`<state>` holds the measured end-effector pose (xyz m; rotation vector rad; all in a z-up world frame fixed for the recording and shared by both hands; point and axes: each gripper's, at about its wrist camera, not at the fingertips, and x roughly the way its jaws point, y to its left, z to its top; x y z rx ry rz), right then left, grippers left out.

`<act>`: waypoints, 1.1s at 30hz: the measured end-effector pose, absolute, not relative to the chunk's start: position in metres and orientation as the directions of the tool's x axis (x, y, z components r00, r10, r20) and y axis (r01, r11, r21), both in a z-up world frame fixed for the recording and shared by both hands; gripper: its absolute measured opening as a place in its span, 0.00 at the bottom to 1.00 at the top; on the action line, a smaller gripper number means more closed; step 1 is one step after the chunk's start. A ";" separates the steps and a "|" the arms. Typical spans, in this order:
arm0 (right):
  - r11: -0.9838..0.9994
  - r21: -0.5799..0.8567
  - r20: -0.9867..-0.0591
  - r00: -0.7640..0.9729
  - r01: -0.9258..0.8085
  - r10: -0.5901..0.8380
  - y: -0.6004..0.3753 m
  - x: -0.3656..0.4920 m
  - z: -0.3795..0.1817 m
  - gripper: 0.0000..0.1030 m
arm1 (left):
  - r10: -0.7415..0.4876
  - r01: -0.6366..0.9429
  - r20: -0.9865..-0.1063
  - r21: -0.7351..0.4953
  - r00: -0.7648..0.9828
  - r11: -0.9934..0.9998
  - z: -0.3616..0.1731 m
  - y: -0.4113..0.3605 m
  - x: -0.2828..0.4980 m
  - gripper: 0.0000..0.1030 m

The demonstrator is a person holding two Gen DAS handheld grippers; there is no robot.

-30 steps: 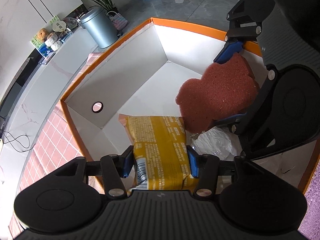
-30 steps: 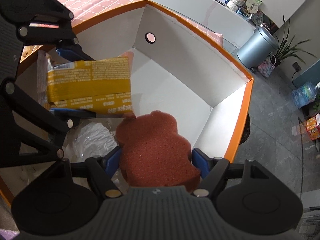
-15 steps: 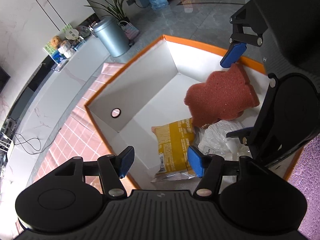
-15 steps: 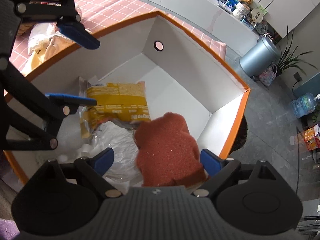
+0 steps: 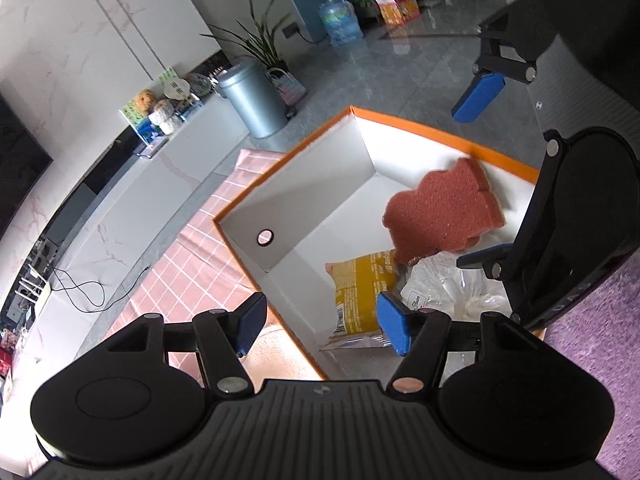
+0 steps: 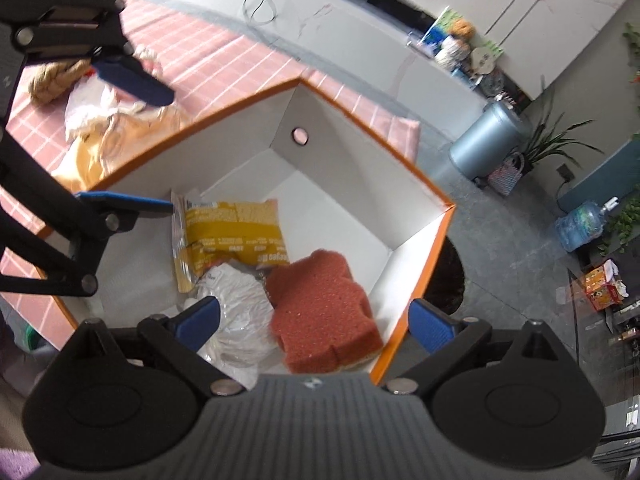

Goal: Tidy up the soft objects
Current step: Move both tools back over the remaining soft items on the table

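Observation:
An orange-rimmed white box (image 5: 304,208) (image 6: 372,148) holds a yellow snack packet (image 5: 360,292) (image 6: 236,228), a reddish-brown sponge (image 5: 440,216) (image 6: 324,312) and a clear plastic bag (image 5: 448,288) (image 6: 236,312). My left gripper (image 5: 322,326) is open and empty above the box's near rim. My right gripper (image 6: 316,322) is open and empty above the sponge. Each gripper shows in the other's view: the right one (image 5: 480,176) at the right, the left one (image 6: 128,136) at the left.
A pink checked cloth (image 5: 188,280) (image 6: 224,52) covers the table. Left of the box lie a yellow cloth (image 6: 100,144), a crumpled white bag (image 6: 88,104) and a braided rope (image 6: 56,76). A purple rug (image 5: 592,344) lies at right. A grey bin (image 5: 252,100) stands on the floor.
Both grippers opened, let go of the packet and the sponge, which now lie in the box, and rose away from it.

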<state>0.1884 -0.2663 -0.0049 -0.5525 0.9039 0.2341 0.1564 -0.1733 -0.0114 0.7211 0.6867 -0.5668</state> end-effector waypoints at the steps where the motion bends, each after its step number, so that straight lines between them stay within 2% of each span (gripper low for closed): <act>1: 0.843 -0.356 -0.783 0.621 -0.403 -0.034 -0.267 0.184 -0.004 0.96 | -0.236 0.667 -0.722 0.395 0.650 0.631 -0.009 -0.171 0.154 0.72; 6: 0.898 -0.330 -0.713 0.700 -0.289 -0.037 -0.269 0.166 0.003 0.96 | -0.288 0.622 -0.668 0.334 0.686 0.708 0.003 -0.150 0.143 0.72; 14: 0.964 -0.213 -0.592 0.806 -0.159 0.002 -0.259 0.137 0.004 0.97 | -0.345 0.513 -0.524 0.214 0.778 0.831 0.018 -0.106 0.119 0.72; 19: 0.982 -0.146 -0.511 0.859 -0.120 0.029 -0.242 0.122 0.003 0.97 | -0.323 0.443 -0.457 0.184 0.829 0.878 0.023 -0.083 0.104 0.72; 23: 0.978 -0.170 -0.460 0.888 -0.117 0.027 -0.218 0.113 -0.002 0.97 | -0.278 0.368 -0.402 0.166 0.873 0.915 0.018 -0.066 0.096 0.72; 27: 0.978 -0.176 -0.447 0.894 -0.113 0.023 -0.196 0.112 -0.007 0.97 | -0.253 0.306 -0.360 0.098 0.898 0.947 0.016 -0.044 0.091 0.72; 33: 0.984 -0.105 -0.453 0.888 -0.142 0.080 -0.173 0.115 -0.012 0.97 | -0.180 0.202 -0.339 0.030 0.924 0.979 0.012 -0.010 0.082 0.73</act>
